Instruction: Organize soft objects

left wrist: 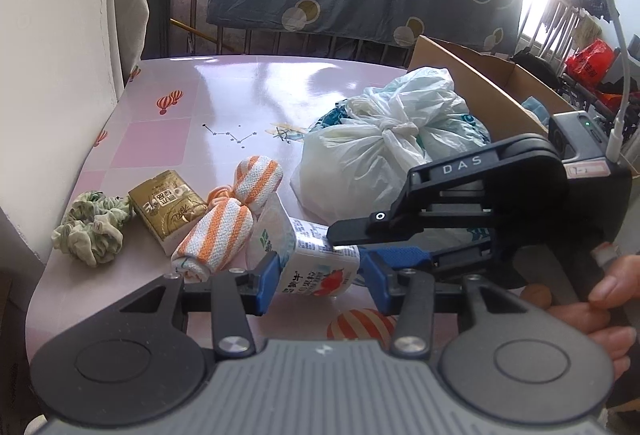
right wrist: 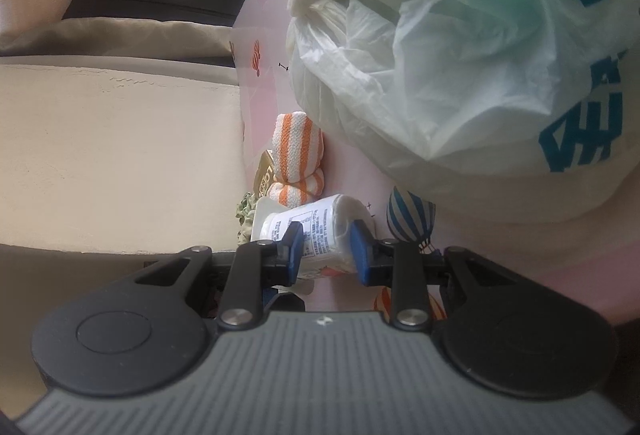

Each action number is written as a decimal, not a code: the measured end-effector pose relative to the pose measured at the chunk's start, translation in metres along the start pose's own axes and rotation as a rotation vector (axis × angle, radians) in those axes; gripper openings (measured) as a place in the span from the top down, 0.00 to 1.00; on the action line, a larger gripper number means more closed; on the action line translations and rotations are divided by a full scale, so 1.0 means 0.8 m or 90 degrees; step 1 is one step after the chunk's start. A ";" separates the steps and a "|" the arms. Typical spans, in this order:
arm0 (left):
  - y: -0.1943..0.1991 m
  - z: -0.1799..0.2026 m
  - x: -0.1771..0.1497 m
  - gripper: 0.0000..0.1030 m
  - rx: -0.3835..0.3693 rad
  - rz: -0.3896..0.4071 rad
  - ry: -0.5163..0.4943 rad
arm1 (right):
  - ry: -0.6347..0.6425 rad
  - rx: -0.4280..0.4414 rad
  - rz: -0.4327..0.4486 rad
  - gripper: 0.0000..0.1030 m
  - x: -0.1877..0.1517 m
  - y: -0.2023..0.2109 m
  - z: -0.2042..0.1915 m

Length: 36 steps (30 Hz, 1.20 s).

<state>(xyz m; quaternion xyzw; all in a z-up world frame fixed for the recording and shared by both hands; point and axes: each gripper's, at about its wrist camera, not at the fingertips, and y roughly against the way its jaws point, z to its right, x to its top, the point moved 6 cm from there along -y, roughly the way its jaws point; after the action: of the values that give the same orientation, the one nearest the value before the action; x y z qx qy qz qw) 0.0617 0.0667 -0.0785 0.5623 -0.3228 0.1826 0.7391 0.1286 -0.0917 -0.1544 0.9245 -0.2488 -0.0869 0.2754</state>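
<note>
In the left wrist view, the left tongs (left wrist: pixel 318 277) are clamped on a small tissue pack (left wrist: pixel 312 255) just above the pink desk (left wrist: pixel 168 139), and the right tongs (left wrist: pixel 352 241) pinch its far end. In the right wrist view, these tongs (right wrist: pixel 326 249) also squeeze the pack (right wrist: pixel 320 223). It looks light, soft and slippery; its middle seems best to hold.

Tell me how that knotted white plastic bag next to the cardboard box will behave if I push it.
The knotted white plastic bag looks soft and crinkled, so a push would probably dent it before it slides. The glossy pink table suggests it could skid easily. It bulges rounded and full, so it may slump or roll rather than tip.
</note>
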 end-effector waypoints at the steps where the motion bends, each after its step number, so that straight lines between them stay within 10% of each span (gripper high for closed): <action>1: 0.000 0.003 0.001 0.54 -0.001 0.000 -0.005 | -0.009 0.003 0.001 0.75 -0.001 0.002 0.004; 18: -0.015 0.070 -0.002 0.52 -0.060 -0.007 -0.075 | -0.073 -0.012 0.040 0.74 -0.009 0.055 0.061; 36: -0.022 0.011 0.017 0.26 0.052 0.018 -0.053 | 0.105 0.013 0.054 0.69 0.009 0.064 -0.027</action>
<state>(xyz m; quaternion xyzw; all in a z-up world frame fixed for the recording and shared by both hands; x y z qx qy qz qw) 0.0802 0.0518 -0.0806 0.5946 -0.3536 0.1826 0.6986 0.1196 -0.1225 -0.1083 0.9200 -0.2651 0.0042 0.2888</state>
